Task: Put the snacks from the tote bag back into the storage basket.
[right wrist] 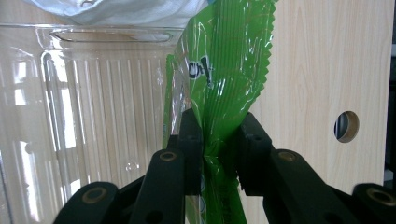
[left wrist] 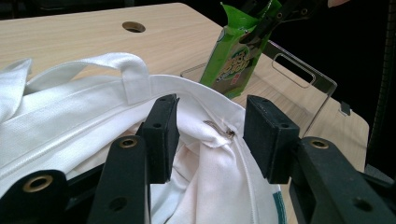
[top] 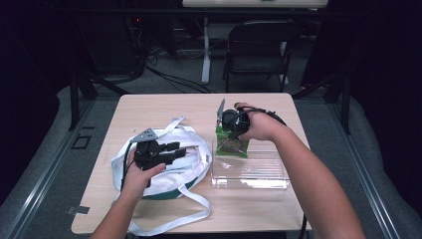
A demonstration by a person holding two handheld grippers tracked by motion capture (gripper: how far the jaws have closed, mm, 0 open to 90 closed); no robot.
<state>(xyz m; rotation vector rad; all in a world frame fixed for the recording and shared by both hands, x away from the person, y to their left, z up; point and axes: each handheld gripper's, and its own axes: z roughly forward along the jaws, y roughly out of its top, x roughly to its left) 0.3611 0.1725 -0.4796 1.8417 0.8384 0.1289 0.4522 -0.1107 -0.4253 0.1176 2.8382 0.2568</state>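
Green packet (right wrist: 219,84) pinched upright, right gripper (right wrist: 219,154)

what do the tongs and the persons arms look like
Both tongs, left and right, are black, with flat blocky pads on arms dotted with brass-ringed holes. Each carries a grey three-cornered plate and trails a black cable. The forearms are bare, no sleeves showing.

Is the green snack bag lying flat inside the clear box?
No, the right gripper pinches the green snack bag by its edge, holding it upright at the clear box.
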